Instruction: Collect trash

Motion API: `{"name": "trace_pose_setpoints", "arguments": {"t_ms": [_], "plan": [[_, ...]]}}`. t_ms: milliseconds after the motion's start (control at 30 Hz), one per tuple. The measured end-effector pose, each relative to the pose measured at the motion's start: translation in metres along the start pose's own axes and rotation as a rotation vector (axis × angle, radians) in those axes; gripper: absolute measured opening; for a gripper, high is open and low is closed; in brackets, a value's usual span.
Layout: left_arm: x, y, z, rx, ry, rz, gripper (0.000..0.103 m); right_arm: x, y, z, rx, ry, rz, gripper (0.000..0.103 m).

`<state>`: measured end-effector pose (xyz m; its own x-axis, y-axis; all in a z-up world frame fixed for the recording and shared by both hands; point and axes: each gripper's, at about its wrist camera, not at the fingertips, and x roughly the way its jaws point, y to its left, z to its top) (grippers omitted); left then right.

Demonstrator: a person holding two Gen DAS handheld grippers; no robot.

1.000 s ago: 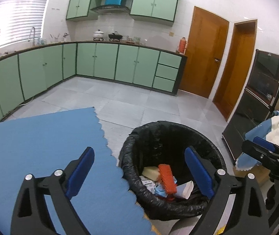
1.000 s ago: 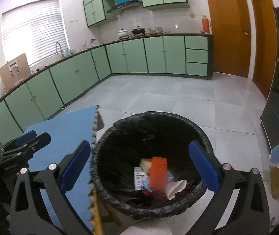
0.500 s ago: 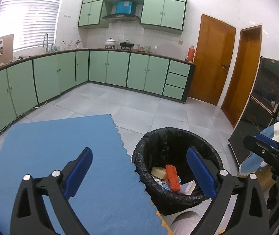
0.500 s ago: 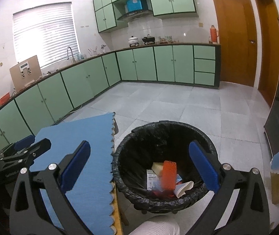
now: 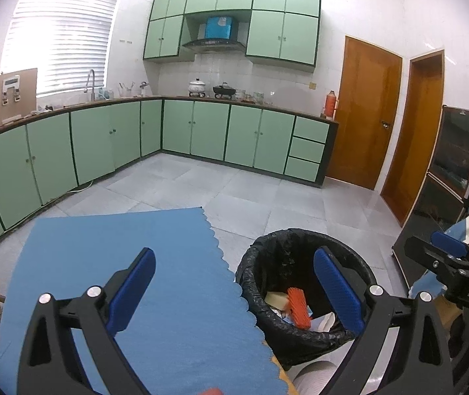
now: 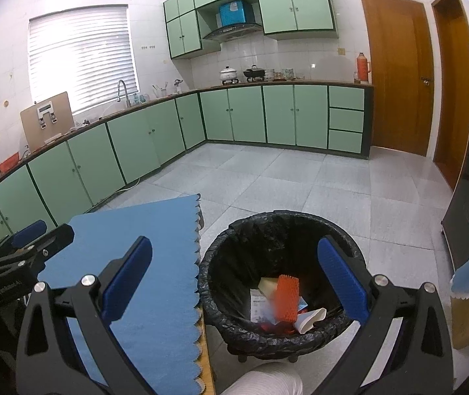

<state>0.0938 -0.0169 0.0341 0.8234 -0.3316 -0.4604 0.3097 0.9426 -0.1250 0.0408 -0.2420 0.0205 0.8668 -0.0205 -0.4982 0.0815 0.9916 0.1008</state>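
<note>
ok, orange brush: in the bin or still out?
In. The orange brush lies inside the black-lined bin on other trash; both the right tool and left tool are open and empty.

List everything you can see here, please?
Bin: one, black-lined, on floor beside table.
Brush: one, orange, in bin.
Paper scraps: several, white, in bin.
Cloth: one, blue, covering table.
Cabinets: many, green, along walls.
Doors: two, brown, right wall.
Pots: two, white and black, on counter.
Flask: one, red, counter end.
Left gripper: black, blue pads, open, empty.
Right gripper: same, open, empty.
</note>
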Motion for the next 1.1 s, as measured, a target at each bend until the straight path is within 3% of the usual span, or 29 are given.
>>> {"name": "trace_pose_setpoints", "arguments": {"t_ms": [1100], "plan": [[-0.013, -0.005, 0.001, 0.034, -0.013, 0.033, 0.095, -0.006, 0.012, -0.004, -0.021, -0.004, 0.005, 0.098]]}}
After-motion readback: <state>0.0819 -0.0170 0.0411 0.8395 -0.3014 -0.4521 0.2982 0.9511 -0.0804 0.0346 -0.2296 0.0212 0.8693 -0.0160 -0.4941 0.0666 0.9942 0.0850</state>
